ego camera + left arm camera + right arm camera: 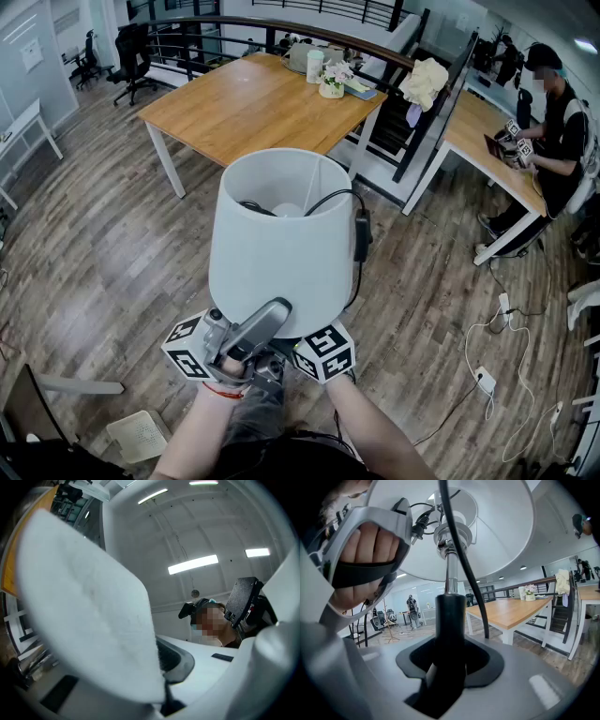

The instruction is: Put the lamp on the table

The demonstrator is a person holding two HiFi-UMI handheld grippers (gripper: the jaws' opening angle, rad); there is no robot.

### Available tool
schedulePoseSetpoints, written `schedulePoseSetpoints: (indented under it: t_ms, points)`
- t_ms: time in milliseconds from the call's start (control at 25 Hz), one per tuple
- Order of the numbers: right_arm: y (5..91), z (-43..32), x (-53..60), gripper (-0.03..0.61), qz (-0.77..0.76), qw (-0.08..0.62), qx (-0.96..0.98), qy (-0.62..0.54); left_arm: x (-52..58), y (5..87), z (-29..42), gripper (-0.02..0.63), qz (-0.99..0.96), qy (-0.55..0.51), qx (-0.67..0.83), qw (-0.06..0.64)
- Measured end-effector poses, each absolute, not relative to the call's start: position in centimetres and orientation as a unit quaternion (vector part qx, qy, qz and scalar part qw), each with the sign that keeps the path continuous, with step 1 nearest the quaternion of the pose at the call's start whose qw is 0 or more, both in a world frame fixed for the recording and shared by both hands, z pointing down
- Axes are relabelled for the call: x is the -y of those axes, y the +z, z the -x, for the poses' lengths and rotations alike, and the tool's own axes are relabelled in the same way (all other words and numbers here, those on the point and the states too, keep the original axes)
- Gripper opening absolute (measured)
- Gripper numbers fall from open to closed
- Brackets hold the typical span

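I carry a lamp with a white shade (281,244) above the wooden floor, short of the wooden table (253,103). My left gripper (251,335) points upward and is shut on the shade's lower rim, one jaw lying on the outside; in the left gripper view the shade (89,606) fills the left side. My right gripper (447,667) is shut on the lamp's black stem (450,620) under the shade (497,522); in the head view only its marker cube (323,354) shows. A black cord (361,234) hangs over the shade's top edge. The lamp's base is hidden.
On the table's far end stand a white vase (314,66) and flowers (332,82). A seated person (553,122) works at a second desk on the right. Cables and plugs (487,380) lie on the floor. A white basket (141,433) sits lower left.
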State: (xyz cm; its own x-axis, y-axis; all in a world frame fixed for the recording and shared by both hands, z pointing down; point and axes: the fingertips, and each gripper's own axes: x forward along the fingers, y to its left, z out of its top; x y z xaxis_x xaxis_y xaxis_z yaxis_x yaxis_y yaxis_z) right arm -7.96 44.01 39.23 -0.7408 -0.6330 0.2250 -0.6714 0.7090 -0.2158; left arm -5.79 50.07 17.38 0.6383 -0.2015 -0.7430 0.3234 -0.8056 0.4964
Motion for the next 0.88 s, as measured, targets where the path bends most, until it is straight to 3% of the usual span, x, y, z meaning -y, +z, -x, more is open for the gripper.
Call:
schedulePoseSetpoints:
  t_ms: [360,880]
  points:
    - [39.9,8.7,-35.0,0.169,-0.373,0.085,0.911,0.156,-41.0,18.4,7.2,0.036,-0.857,-0.407,-0.066,0.310]
    - [40.7,10.1,-27.6,0.169,-0.370,0.076,0.909,0.177,-34.5,19.6,6.8,0.041,-0.899,-0.349,-0.054,0.259]
